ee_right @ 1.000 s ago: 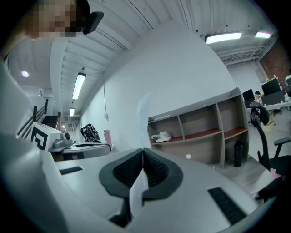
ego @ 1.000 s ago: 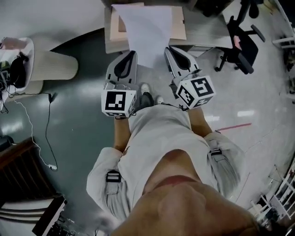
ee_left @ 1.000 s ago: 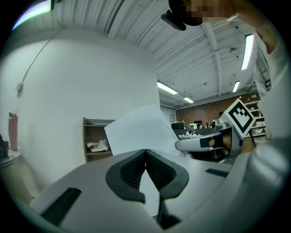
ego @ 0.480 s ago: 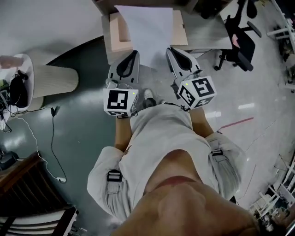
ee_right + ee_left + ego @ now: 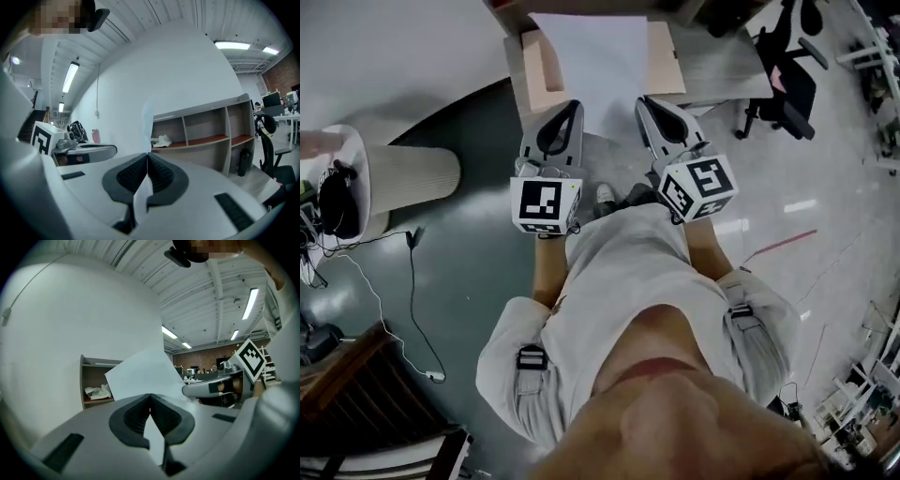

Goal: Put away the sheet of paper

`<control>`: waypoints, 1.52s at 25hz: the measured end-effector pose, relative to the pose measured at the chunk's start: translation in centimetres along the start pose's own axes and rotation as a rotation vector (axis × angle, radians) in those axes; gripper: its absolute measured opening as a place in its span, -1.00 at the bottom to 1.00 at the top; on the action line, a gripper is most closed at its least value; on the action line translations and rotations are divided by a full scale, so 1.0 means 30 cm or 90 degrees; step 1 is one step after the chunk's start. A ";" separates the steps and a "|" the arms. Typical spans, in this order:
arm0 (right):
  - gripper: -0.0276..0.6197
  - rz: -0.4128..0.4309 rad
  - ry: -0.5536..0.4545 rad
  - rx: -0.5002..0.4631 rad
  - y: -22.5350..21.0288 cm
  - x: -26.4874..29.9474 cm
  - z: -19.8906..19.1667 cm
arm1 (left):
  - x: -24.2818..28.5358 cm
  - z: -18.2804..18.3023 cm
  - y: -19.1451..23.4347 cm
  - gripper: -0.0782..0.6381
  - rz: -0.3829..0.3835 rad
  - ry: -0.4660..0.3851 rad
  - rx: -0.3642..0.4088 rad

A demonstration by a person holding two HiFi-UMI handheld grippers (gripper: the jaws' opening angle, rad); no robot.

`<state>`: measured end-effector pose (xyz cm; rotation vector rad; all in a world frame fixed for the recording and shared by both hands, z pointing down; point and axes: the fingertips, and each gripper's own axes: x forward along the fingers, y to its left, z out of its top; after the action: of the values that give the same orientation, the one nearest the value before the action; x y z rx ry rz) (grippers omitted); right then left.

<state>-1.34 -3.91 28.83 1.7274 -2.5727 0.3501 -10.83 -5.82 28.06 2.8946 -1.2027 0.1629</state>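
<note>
The left gripper (image 5: pixel 570 107) and right gripper (image 5: pixel 645 101) each pinch the paper's (image 5: pixel 598 58) near edge, close to the shelf (image 5: pixel 540 67).

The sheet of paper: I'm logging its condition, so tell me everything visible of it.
The sheet of paper is plain white, thin and flat, with no print visible. It hangs in the air, pinched at its near edge by the left hand-held gripper on one side and the right hand-held gripper on the other, both shut on it. Its far part reaches over the wooden shelf unit; whether it touches that is unclear.
</note>
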 end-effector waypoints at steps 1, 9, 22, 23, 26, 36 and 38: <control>-0.85 -0.001 0.002 0.001 -0.002 0.006 -0.003 | 0.004 -0.002 0.004 -0.72 -0.002 0.001 -0.001; -0.85 0.000 0.020 0.014 -0.053 0.064 -0.027 | 0.083 -0.029 0.026 -0.72 -0.009 0.017 -0.008; -0.85 0.053 0.027 0.015 -0.225 0.240 0.006 | 0.312 -0.021 0.104 -0.72 0.024 0.030 0.003; -0.85 0.059 0.031 0.015 -0.238 0.260 0.003 | 0.331 -0.027 0.113 -0.72 0.028 0.035 0.003; -0.85 0.076 0.047 0.019 -0.274 0.313 -0.011 | 0.387 -0.056 0.137 -0.72 0.039 0.053 -0.002; -0.85 0.117 0.088 0.027 -0.398 0.418 -0.061 | 0.539 -0.148 0.140 -0.72 0.053 0.099 -0.004; -0.85 0.125 0.098 0.031 -0.416 0.432 -0.079 | 0.558 -0.172 0.141 -0.72 0.059 0.110 -0.005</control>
<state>4.84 -19.75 35.15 1.4021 -2.6455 0.5316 -2.56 -20.42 34.67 2.7514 -1.3024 0.3977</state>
